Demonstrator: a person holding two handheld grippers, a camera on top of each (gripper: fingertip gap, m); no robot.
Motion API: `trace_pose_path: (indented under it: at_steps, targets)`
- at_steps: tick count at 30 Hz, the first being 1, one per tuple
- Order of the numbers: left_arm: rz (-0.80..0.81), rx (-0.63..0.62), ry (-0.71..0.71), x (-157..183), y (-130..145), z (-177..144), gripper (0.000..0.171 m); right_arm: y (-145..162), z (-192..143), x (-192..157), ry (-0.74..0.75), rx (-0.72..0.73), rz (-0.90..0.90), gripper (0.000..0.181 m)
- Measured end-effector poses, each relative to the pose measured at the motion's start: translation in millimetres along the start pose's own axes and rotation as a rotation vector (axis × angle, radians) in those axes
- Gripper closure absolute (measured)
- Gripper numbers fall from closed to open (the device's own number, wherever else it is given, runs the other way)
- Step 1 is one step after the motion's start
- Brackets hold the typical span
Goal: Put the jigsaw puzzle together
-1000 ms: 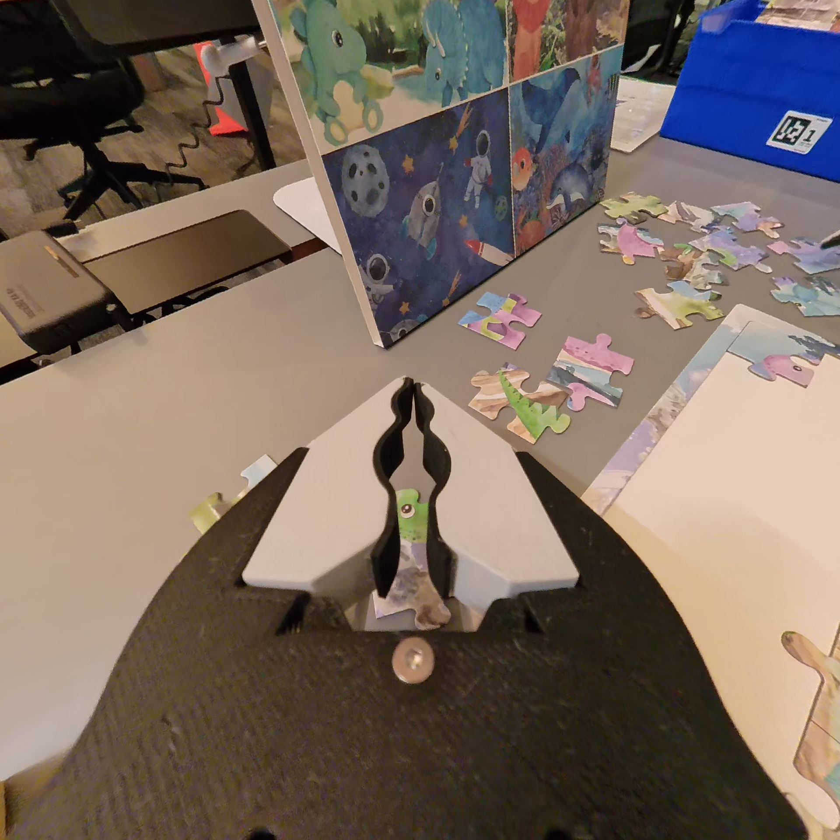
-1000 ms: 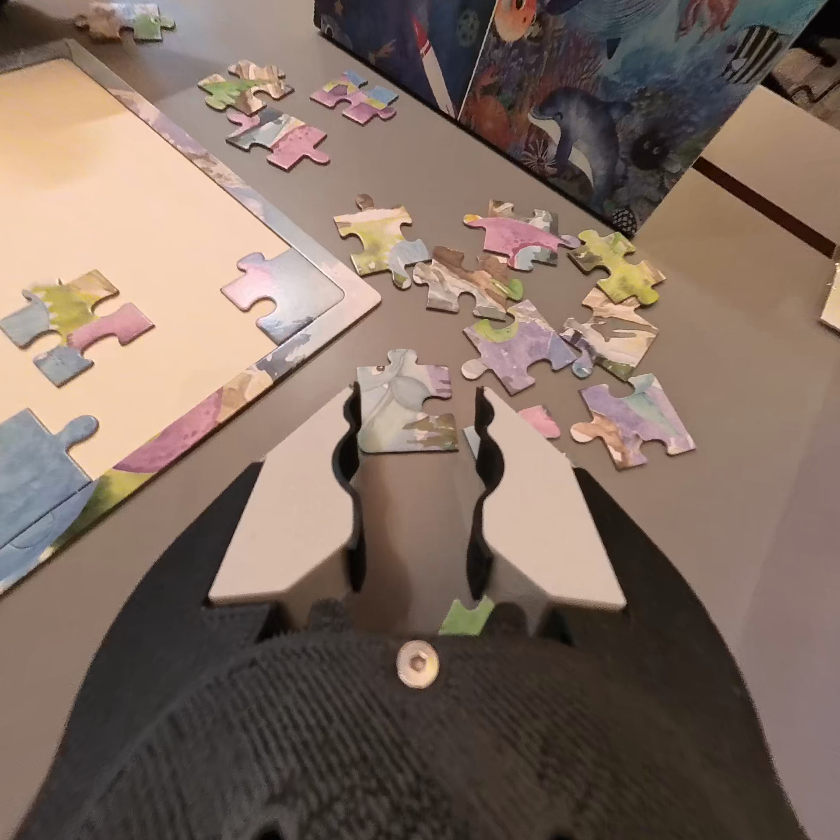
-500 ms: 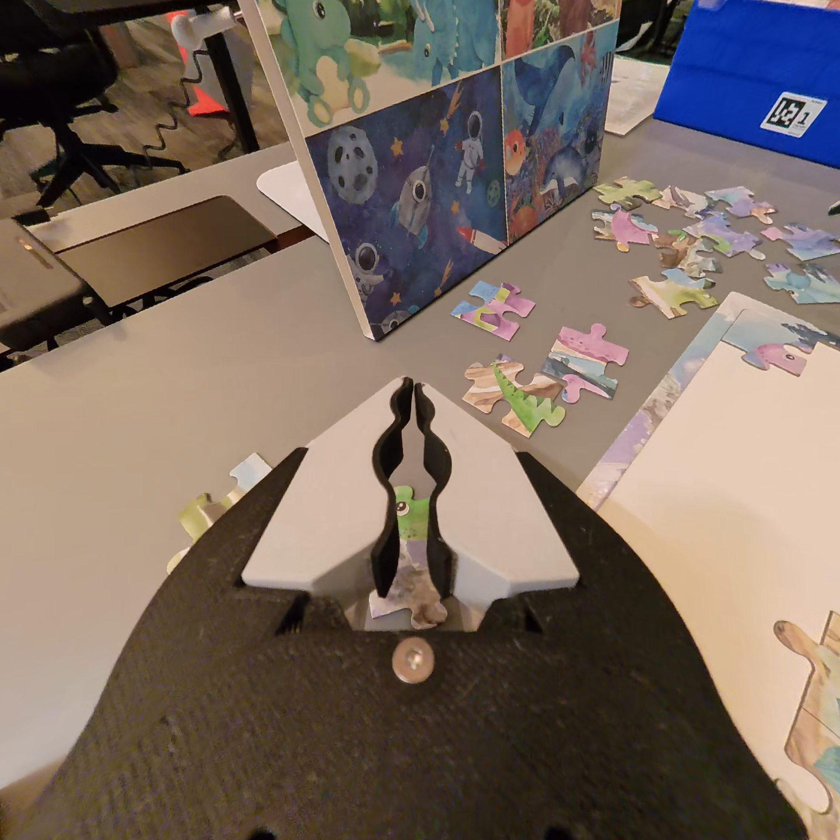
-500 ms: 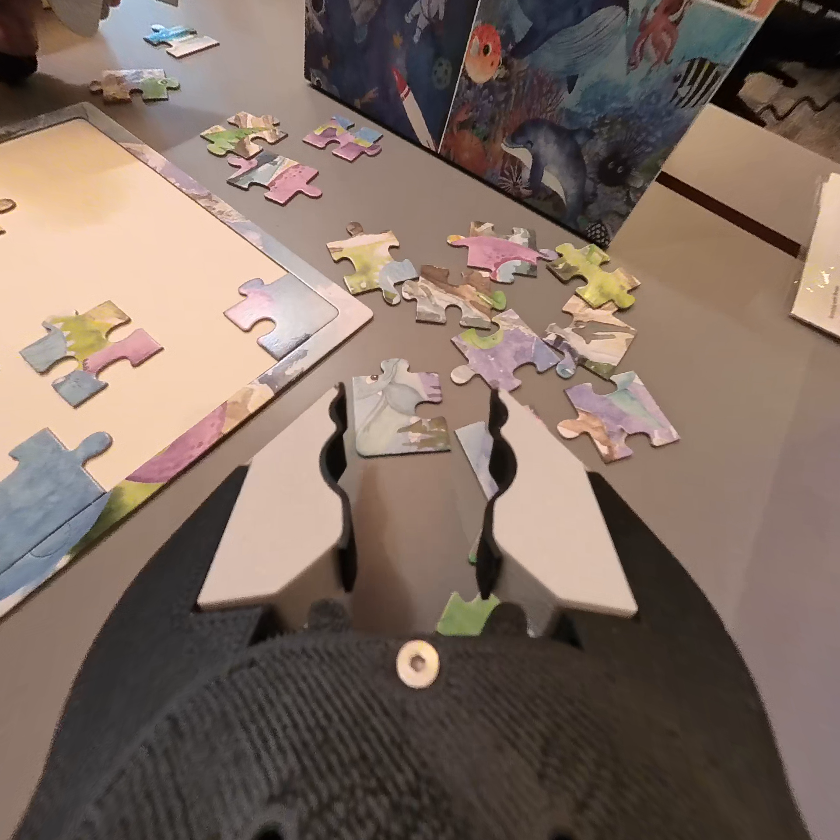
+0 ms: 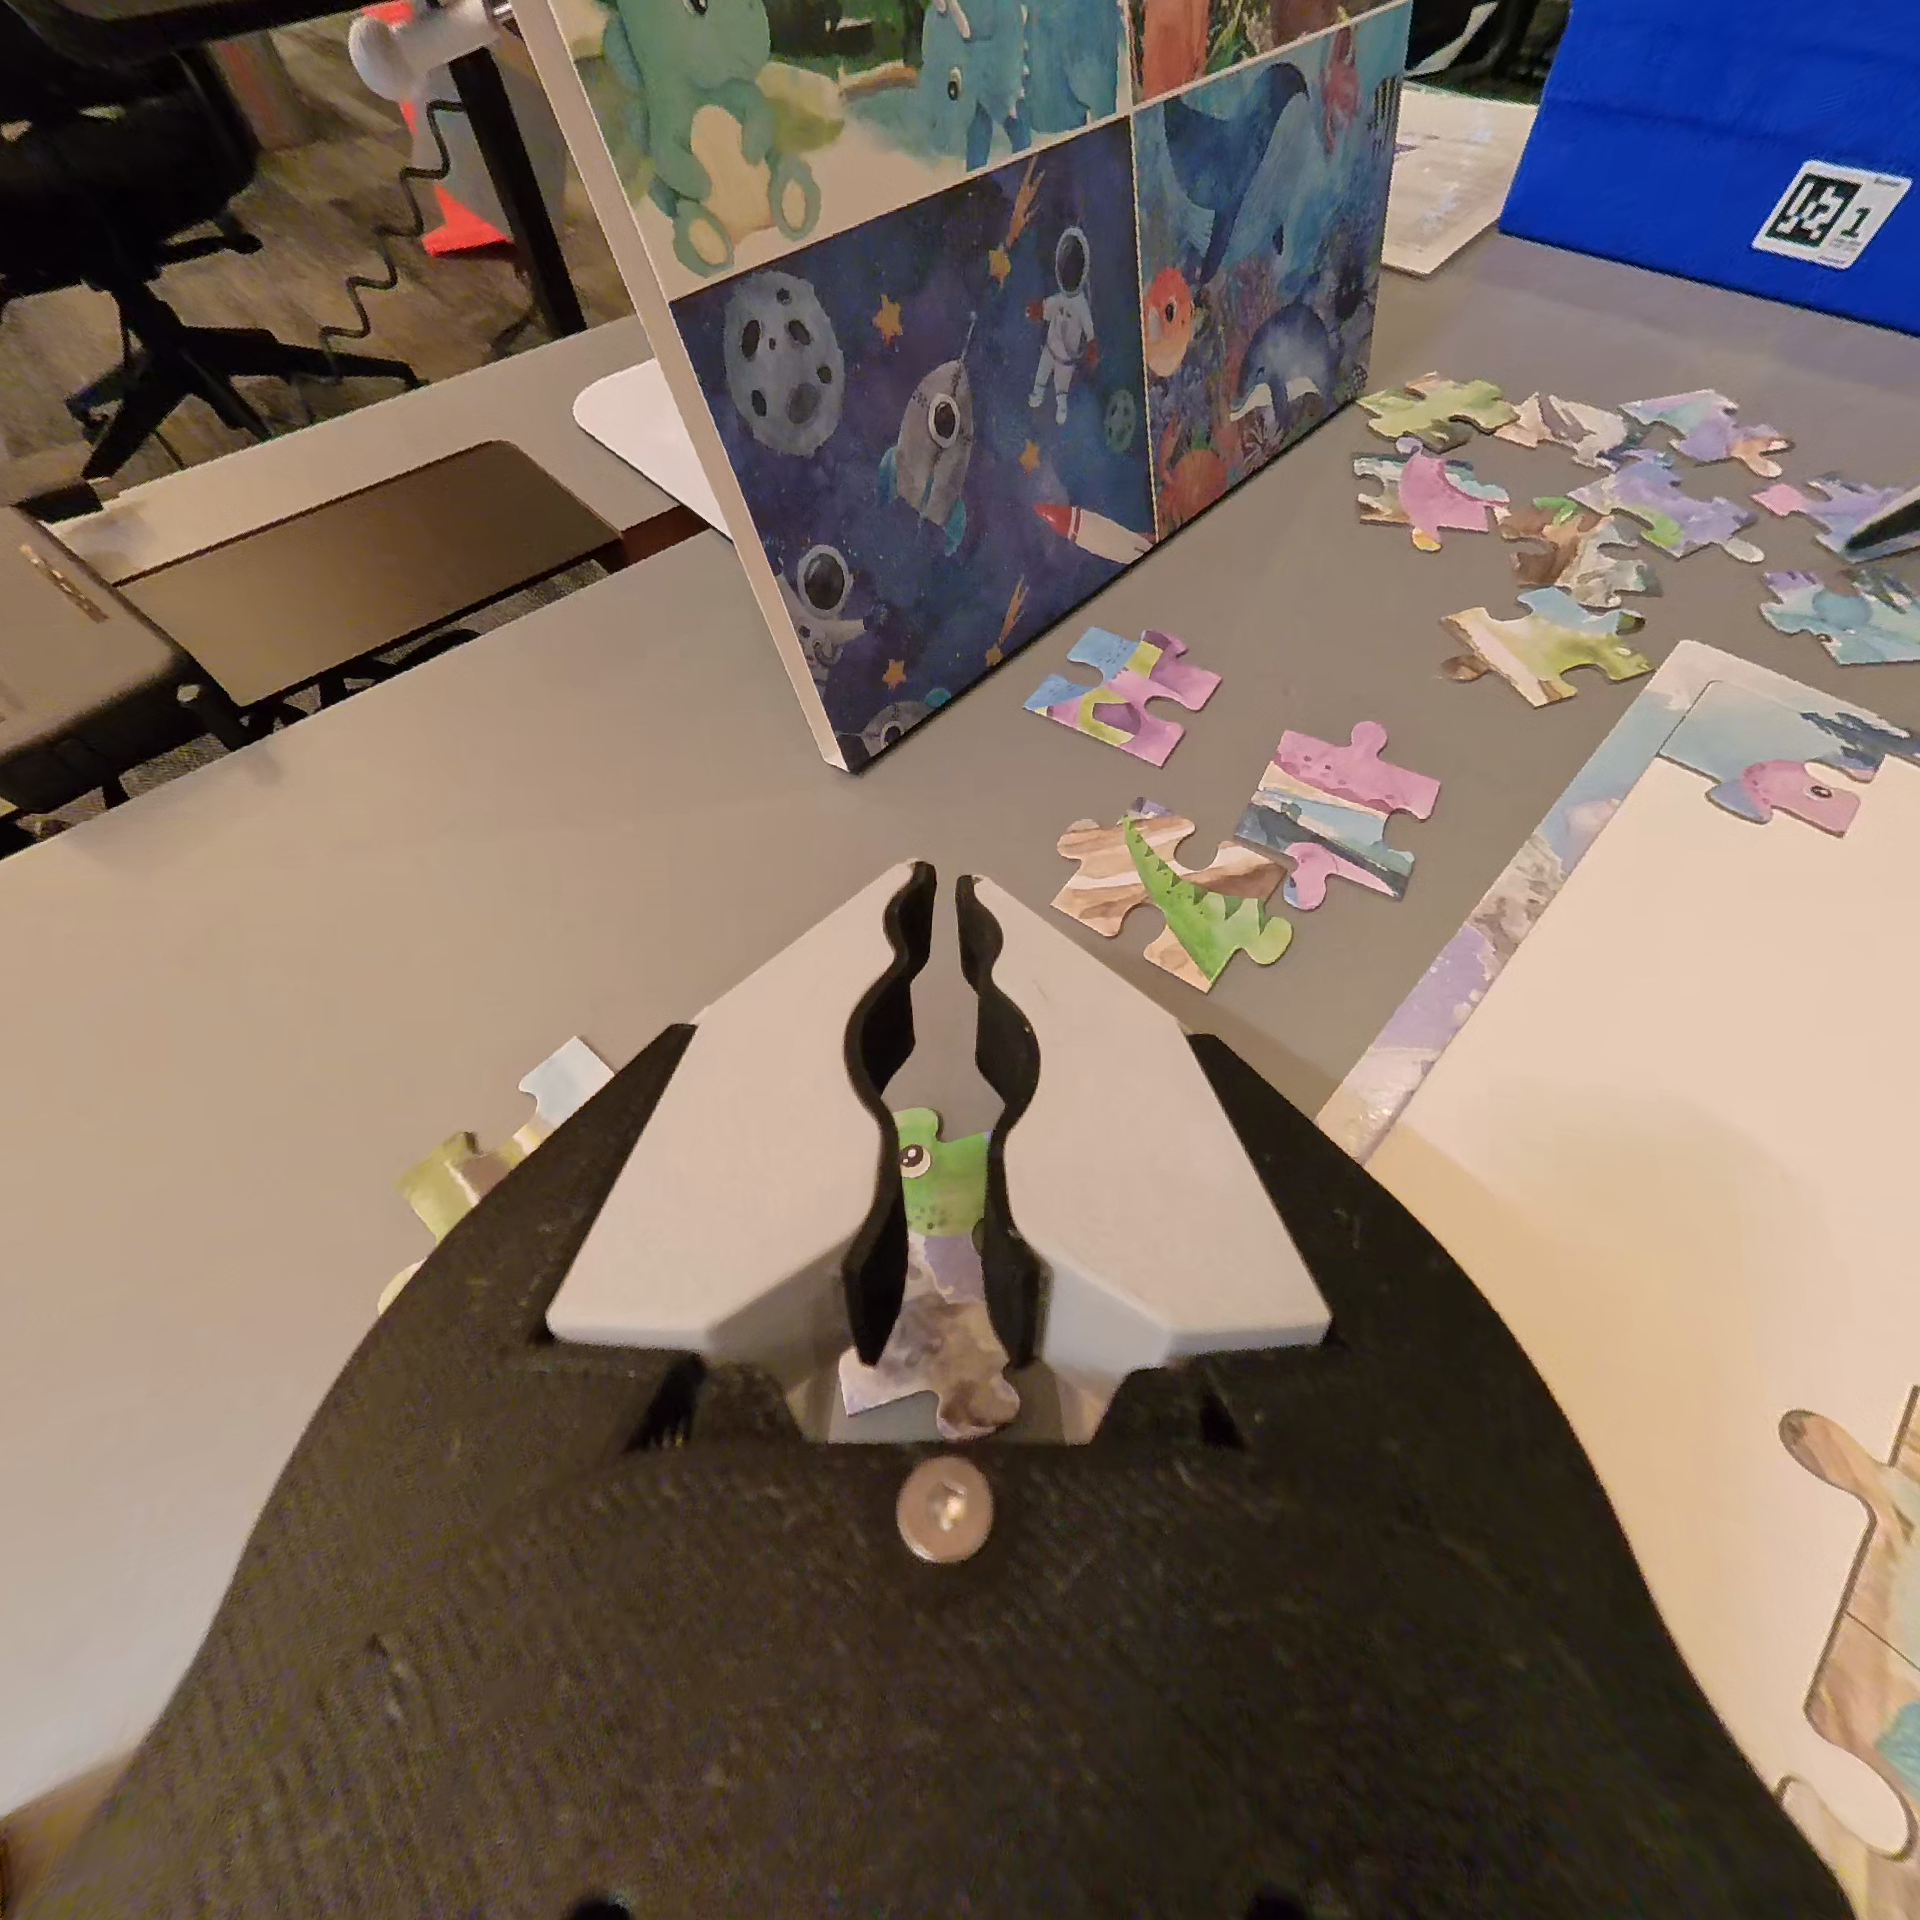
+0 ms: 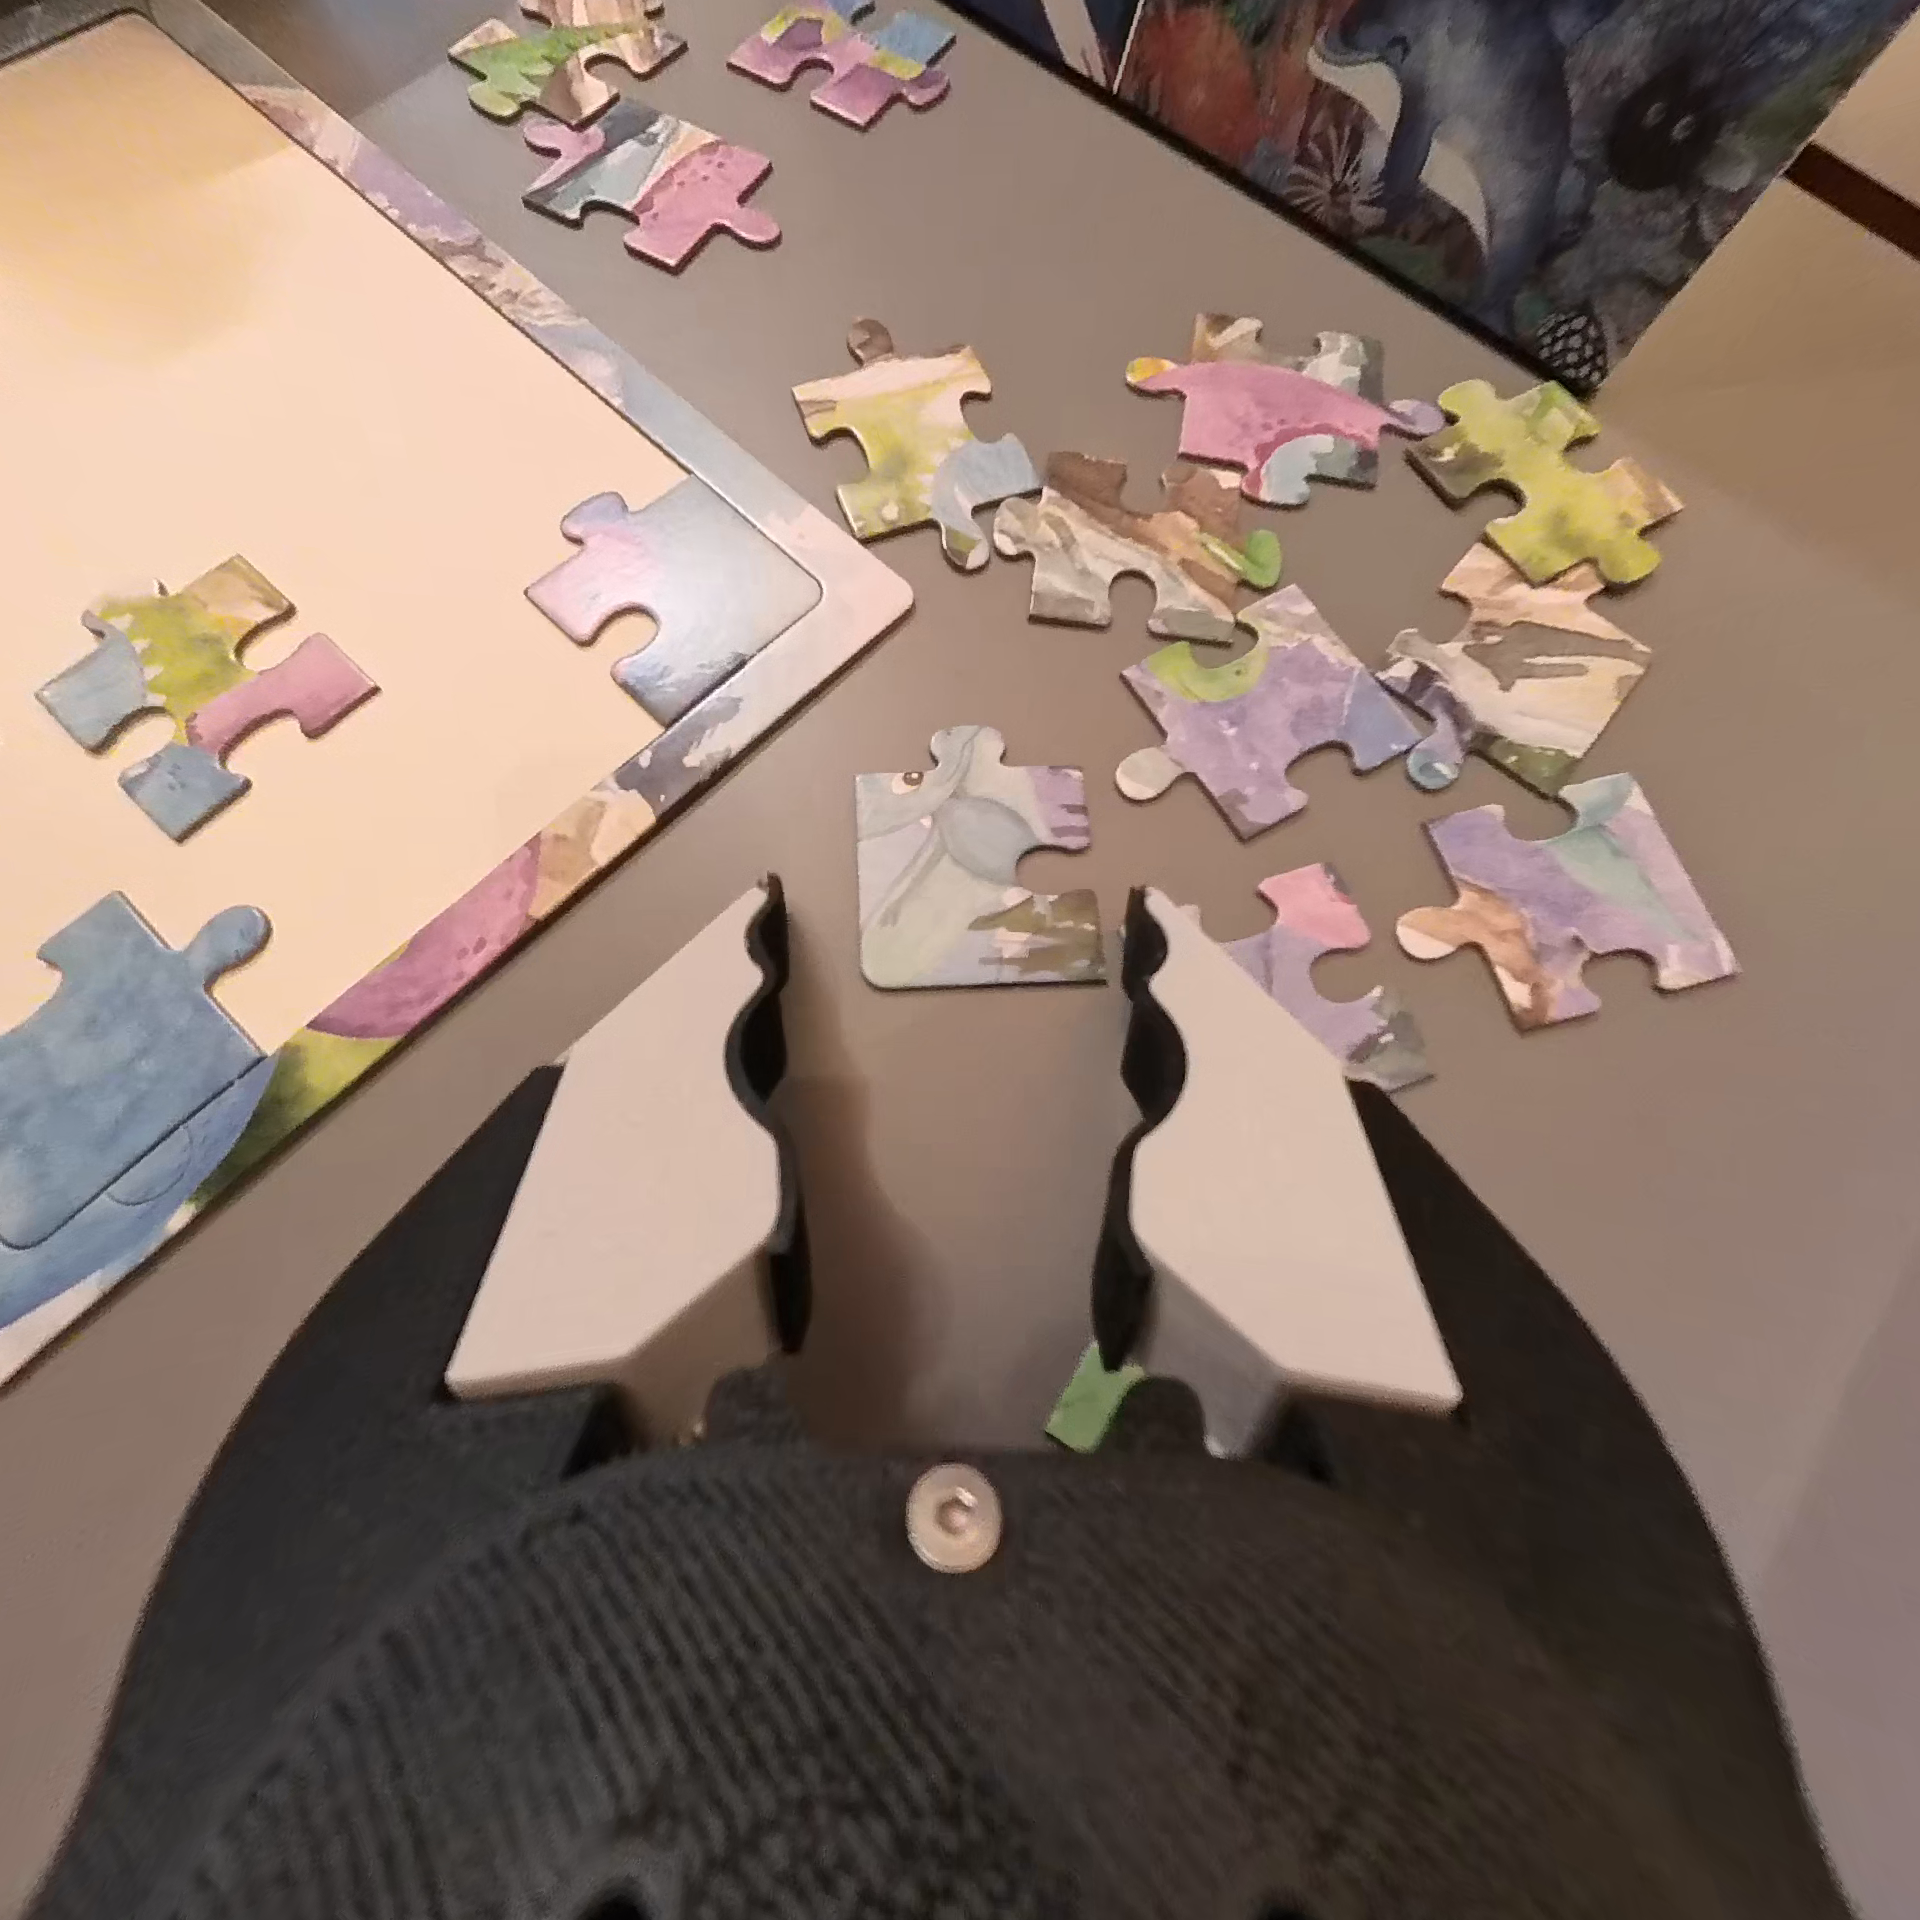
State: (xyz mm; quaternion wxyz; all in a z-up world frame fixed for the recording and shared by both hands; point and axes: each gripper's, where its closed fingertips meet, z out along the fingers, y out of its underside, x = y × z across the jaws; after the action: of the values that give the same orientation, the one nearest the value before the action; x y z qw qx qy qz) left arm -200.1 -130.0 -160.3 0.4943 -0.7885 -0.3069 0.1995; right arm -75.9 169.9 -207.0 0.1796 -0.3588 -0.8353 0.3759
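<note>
On the grey table, just off the puzzle tray's corner, the wide-open, empty right gripper should straddle the pale-blue piece squarely before pinching, while the left gripper grips a green-frog piece.

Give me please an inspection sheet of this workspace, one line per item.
Surface: grey table, flat.
Job's things: puzzle tray with a few pieces inside; loose pieces scattered beside it.
Clutter: picture board standing upright; blue bin behind.
Grippers: left tongs closed on a green frog piece; right tongs open, just short of a pale blue piece.
Cables: coiled cable off the table.
Surroundings: office chair, second table.
</note>
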Motion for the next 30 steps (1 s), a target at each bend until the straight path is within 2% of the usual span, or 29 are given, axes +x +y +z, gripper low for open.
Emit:
trace_pose_path:
  at_steps: [8,14,15,16,17,24,27,30]
  targets:
    - [0.023,-0.013,-0.008,1.5,1.4,1.3,0.169,1.5,-0.2,-4.1,-0.013,-0.006,-0.001,0.138]
    - [0.023,-0.012,-0.008,1.5,1.3,1.4,0.169,1.9,-1.1,-4.1,-0.005,-0.005,-0.001,0.138]
    - [0.023,-0.012,-0.008,1.5,1.2,1.4,0.169,1.2,-1.7,-5.3,-0.007,0.001,-0.010,0.143]
    - [0.023,-0.012,-0.008,1.5,1.2,1.3,0.169,-0.3,-3.1,-7.4,-0.014,0.013,-0.023,0.165]
    - [0.024,-0.012,-0.008,1.6,1.3,1.5,0.169,-1.5,-4.2,-8.5,-0.012,0.024,-0.034,0.173]
    - [0.026,-0.014,-0.009,1.7,1.5,1.7,0.167,-5.6,-7.5,-5.1,0.012,0.056,-0.029,0.146]
    - [0.026,-0.016,-0.009,1.6,1.7,2.0,0.167,0.8,-0.8,-4.0,-0.024,-0.001,0.014,0.124]
    - [0.027,-0.019,-0.009,1.8,2.1,2.3,0.166,-2.3,1.7,-2.3,-0.064,0.005,0.024,0.121]
